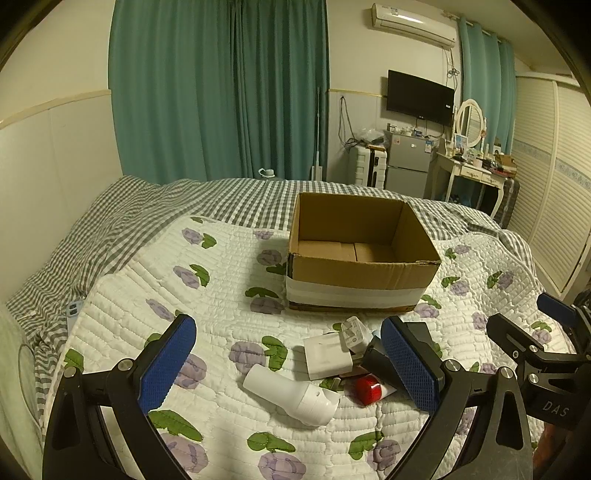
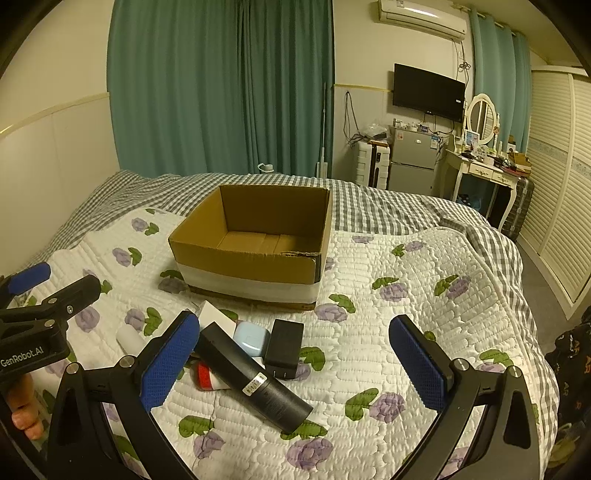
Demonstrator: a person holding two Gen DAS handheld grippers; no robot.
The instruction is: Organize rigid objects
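Both grippers, left point(image 1: 288, 363) and right point(image 2: 293, 363), I held agape above clustered gadgets, cardboard box point(image 2: 255, 254) waiting empty beyond.

Dim, yellowish indoor light from overhead, with soft shadows beneath the box point(image 1: 360, 273) and the clutter on the quilt point(image 1: 229, 258). Strong fisheye bending at the edges, black vignette in the corners. Sharp centre, mild glare on the air conditioner point(image 1: 413, 23).
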